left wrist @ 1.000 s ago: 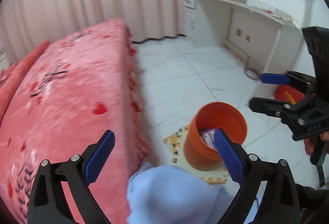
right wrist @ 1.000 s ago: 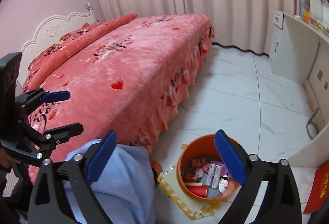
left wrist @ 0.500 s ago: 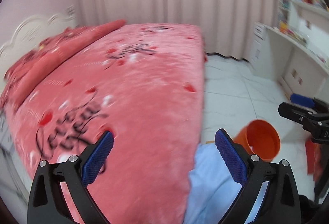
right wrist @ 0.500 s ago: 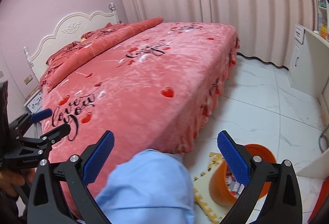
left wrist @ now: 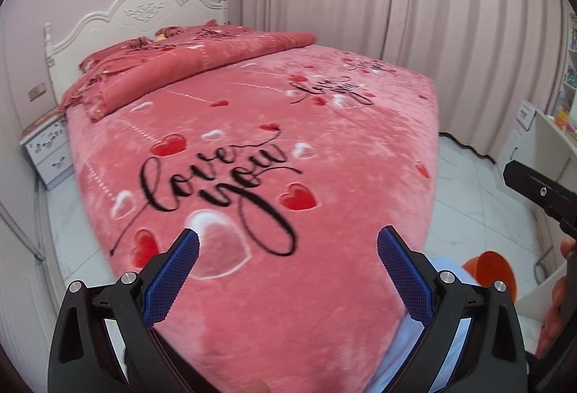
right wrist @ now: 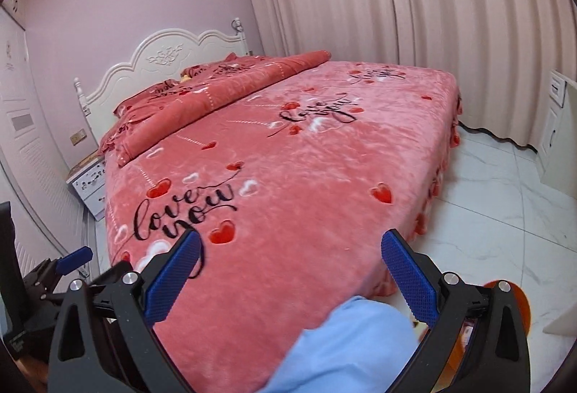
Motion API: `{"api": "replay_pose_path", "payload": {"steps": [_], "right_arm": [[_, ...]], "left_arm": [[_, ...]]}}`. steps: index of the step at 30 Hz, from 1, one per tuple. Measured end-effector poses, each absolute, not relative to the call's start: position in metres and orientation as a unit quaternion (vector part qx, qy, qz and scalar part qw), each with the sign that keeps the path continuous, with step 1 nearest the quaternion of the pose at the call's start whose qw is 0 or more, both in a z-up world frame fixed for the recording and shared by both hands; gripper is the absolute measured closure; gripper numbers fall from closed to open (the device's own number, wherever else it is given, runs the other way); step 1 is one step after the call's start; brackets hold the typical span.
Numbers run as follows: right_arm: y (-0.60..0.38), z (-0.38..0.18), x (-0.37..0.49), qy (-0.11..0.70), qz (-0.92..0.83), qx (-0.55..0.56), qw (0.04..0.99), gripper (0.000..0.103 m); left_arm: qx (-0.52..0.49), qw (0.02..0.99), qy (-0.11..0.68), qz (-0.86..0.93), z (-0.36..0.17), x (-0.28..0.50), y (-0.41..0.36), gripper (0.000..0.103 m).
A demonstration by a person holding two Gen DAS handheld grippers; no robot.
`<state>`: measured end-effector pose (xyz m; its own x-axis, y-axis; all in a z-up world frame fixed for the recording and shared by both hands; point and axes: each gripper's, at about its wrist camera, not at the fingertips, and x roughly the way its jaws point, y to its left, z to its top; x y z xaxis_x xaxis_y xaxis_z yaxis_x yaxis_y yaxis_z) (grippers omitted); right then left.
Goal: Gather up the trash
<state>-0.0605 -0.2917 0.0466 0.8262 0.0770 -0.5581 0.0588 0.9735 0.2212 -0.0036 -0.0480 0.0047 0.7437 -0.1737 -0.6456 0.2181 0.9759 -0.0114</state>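
My left gripper (left wrist: 288,243) is open and empty, held over the foot of a pink bed (left wrist: 259,148). My right gripper (right wrist: 290,245) is open and empty, also over the bed's near end (right wrist: 288,176). An orange bin shows on the floor at the bed's corner, partly hidden, low right in the left wrist view (left wrist: 492,266) and behind my right finger in the right wrist view (right wrist: 521,306). Its contents are hidden. No loose trash shows on the bed. The left gripper shows at the left edge of the right wrist view (right wrist: 77,266).
A folded quilt (left wrist: 187,65) lies by the white headboard (left wrist: 144,10). A nightstand (left wrist: 48,151) stands left of the bed. Curtains (right wrist: 432,14) hang behind. A white desk (left wrist: 541,140) is at right. White tile floor (right wrist: 505,194) runs right of the bed. A blue-clad knee (right wrist: 346,349) is below.
Both grippers have swung up and left, from the orange bin on the floor to the bed top. The bin has slid to the lower right edge. Both stayed open.
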Motion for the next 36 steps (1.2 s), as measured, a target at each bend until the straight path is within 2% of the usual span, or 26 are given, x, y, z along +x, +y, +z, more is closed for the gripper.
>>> {"api": "replay_pose_path", "payload": {"steps": [7, 16, 36], "right_arm": [[-0.262, 0.035, -0.052, 0.317, 0.019, 0.077, 0.945, 0.005], [-0.256, 0.027, -0.049, 0.327, 0.038, 0.07, 0.941, 0.005], [-0.253, 0.018, -0.046, 0.336, 0.046, 0.071, 0.938, 0.005]], "left_arm": [[0.037, 0.932, 0.348, -0.09, 0.0, 0.0, -0.039, 0.005], [0.008, 0.932, 0.349, -0.097, 0.003, 0.001, -0.031, 0.005], [0.015, 0.93, 0.355, -0.097, 0.003, 0.003, -0.035, 0.005]]}}
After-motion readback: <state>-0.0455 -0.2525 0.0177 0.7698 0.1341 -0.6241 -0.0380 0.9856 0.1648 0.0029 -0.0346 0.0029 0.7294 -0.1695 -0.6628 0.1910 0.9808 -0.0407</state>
